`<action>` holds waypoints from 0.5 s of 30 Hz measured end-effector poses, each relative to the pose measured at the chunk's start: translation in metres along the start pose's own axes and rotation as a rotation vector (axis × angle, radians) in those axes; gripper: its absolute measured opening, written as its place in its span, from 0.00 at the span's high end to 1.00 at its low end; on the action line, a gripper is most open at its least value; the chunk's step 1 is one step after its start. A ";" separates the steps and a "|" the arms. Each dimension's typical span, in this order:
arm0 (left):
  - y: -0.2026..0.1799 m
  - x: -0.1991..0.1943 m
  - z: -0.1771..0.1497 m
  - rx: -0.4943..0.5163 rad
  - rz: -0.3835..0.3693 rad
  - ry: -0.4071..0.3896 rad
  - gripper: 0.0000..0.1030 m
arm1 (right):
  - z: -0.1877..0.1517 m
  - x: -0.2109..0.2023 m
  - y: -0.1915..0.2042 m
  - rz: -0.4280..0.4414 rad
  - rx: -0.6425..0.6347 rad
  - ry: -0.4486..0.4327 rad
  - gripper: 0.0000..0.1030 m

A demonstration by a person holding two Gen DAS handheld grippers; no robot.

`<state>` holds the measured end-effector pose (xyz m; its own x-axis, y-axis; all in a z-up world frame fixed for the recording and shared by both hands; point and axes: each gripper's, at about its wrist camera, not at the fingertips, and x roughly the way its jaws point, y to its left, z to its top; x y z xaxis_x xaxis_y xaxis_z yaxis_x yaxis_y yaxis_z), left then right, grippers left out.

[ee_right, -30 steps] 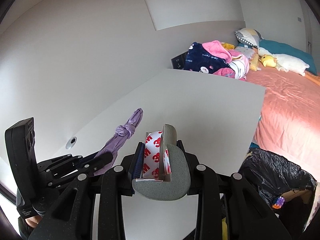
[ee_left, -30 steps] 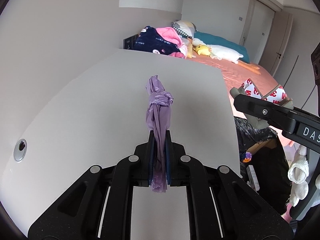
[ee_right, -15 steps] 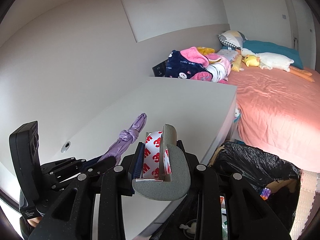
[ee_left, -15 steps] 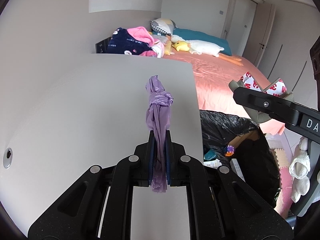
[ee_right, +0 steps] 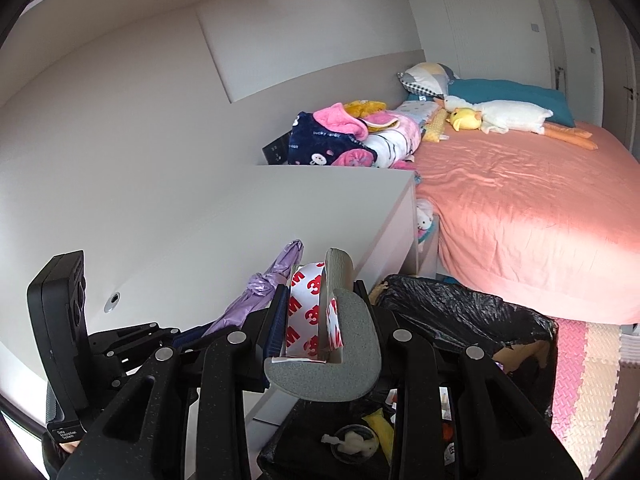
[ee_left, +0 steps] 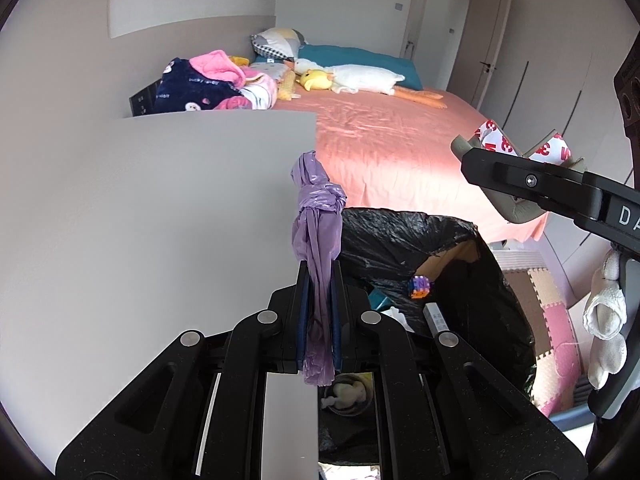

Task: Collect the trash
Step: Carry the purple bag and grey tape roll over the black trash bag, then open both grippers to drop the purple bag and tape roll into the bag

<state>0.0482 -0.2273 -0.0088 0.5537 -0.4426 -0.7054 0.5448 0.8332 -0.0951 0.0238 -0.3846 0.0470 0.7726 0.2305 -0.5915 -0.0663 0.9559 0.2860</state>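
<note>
Both claws are carrying trash toward the bin [ee_left: 460,240]: the left claw [ee_left: 318,312] is clamping a knotted purple bag [ee_left: 316,216], the right claw [ee_right: 316,320] a tape scrap [ee_right: 308,312]. Next, releasing over the bin's mouth.

White desk [ee_left: 160,200], pink bed [ee_right: 520,208], pale walls.

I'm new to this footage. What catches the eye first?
A knotted purple bag pinched in the left gripper, and a grey foam piece with red-and-white backing clamped in the right gripper. Both hang by a black-lined trash bin beside the white desk.
</note>
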 end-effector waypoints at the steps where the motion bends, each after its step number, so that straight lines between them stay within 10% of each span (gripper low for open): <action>1: -0.005 0.001 0.001 0.010 -0.007 0.003 0.92 | 0.000 -0.002 -0.005 -0.005 0.006 -0.001 0.67; 15: -0.055 0.024 -0.003 0.106 -0.095 0.060 0.92 | -0.009 -0.020 -0.050 -0.082 0.066 0.003 0.67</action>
<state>0.0293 -0.2825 -0.0224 0.4597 -0.4943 -0.7378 0.6581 0.7475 -0.0907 0.0057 -0.4355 0.0380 0.7717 0.1527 -0.6174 0.0392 0.9575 0.2858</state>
